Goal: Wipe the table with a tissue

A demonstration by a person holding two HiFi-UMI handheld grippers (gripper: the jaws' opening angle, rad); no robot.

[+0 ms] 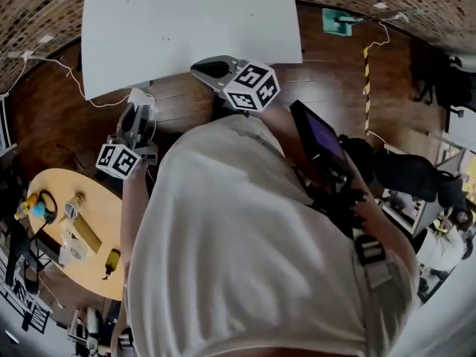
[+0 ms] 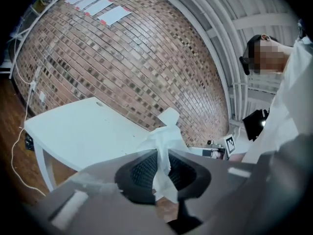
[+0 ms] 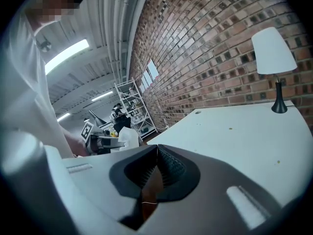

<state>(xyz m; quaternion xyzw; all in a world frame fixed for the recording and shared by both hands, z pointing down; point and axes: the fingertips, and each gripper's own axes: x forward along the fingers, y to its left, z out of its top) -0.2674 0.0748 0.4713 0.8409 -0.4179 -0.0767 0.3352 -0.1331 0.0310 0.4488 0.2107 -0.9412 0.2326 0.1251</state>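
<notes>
Limp, light and easily torn, the tissue (image 2: 162, 140) sits pinched mid-sheet in the left gripper (image 2: 164, 156) beside the table's (image 2: 78, 131) edge; the right gripper's (image 3: 156, 150) jaws meet on nothing.

I had the tabletop (image 1: 186, 28) ahead, the wall (image 2: 146, 58) behind it and a lamp (image 3: 274, 53) on it. My left gripper (image 1: 140, 106), tissue (image 2: 164, 146) between its jaws, sat left of the right gripper (image 1: 204, 69); a round tabletop (image 1: 97, 207) lay at my left.

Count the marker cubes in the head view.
2: left cube on the left tongs, mid-left; right cube on the right tongs, by the white table. None seems hidden.
</notes>
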